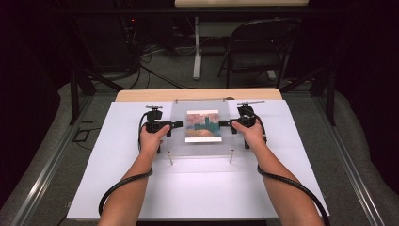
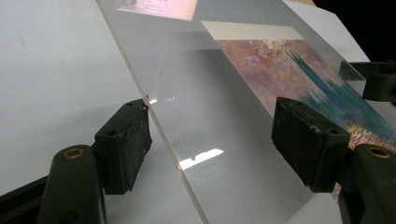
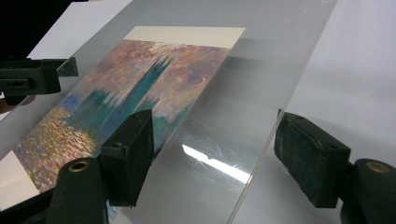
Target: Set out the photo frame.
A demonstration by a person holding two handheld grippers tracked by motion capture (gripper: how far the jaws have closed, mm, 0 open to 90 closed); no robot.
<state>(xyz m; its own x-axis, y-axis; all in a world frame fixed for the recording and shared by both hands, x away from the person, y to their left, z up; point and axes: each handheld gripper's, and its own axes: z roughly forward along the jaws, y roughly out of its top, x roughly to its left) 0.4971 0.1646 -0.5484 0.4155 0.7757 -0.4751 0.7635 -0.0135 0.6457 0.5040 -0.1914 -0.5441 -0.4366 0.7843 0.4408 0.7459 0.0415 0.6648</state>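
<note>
A clear acrylic sheet (image 1: pixel 179 141) lies over a colourful painted print (image 1: pixel 203 125) in the middle of the white board. My left gripper (image 1: pixel 179 124) is at the sheet's left edge and my right gripper (image 1: pixel 221 123) at its right edge, both pointing inward. In the left gripper view the left gripper (image 2: pixel 215 144) is open, its jaws straddling the edge of the sheet (image 2: pixel 201 121). The right gripper (image 3: pixel 219 156) is likewise open astride the opposite edge of the sheet (image 3: pixel 233 116), with the print (image 3: pixel 140 88) beyond. Each view shows the other gripper's jaw far off.
The white board (image 1: pixel 197 188) covers a wooden table (image 1: pixel 197 94). Two thin metal pins (image 1: pixel 170 158) (image 1: pixel 231 156) stand at the sheet's near corners. A folding chair (image 1: pixel 259 47) and table legs stand on the floor behind.
</note>
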